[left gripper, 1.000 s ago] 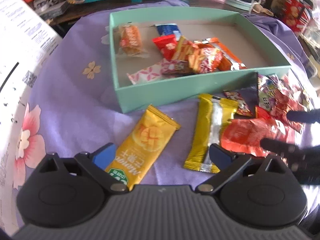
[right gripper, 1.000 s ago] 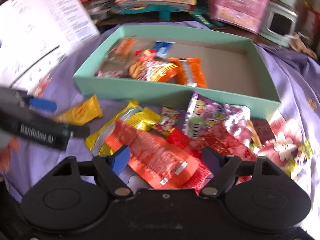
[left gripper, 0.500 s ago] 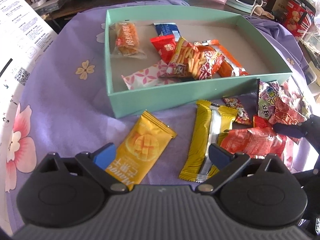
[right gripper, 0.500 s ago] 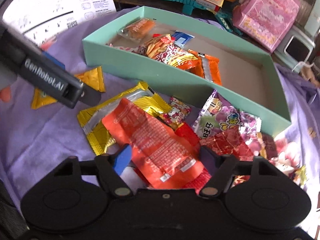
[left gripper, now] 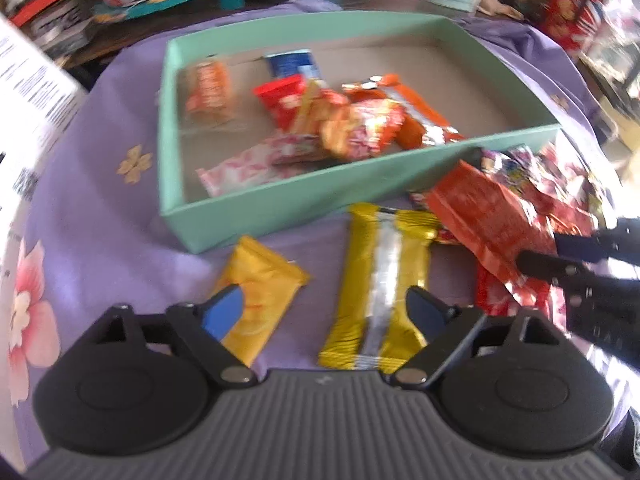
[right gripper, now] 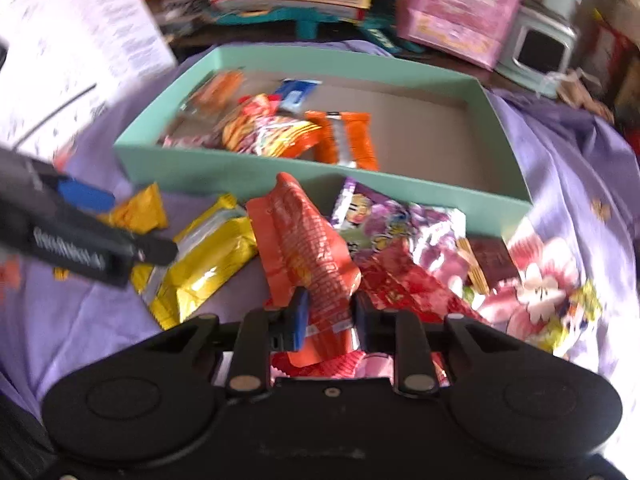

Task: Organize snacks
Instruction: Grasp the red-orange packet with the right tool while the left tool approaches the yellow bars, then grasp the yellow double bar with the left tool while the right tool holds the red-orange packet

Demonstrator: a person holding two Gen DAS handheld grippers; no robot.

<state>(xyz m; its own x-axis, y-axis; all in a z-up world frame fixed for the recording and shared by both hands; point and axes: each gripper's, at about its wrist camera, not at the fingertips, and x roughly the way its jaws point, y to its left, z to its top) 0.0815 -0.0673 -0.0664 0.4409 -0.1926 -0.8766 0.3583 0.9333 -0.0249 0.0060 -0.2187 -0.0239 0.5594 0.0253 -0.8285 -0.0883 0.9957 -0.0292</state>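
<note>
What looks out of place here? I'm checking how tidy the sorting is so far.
Several snacks lie outside the green box: a yellow mango pack, a gold bar, purple and red packets. The right gripper pinches an orange-red pack, crumpling it.

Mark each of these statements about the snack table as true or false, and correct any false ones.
1. The right gripper is closed on the red-orange packet. True.
2. The green box is empty. False: several snacks lie in it.
3. The left gripper holds the gold wrapper. False: its jaws stand apart over the gold wrapper and the yellow mango packet, gripping neither.
4. The purple packet lies outside the box, on the cloth. True.
</note>
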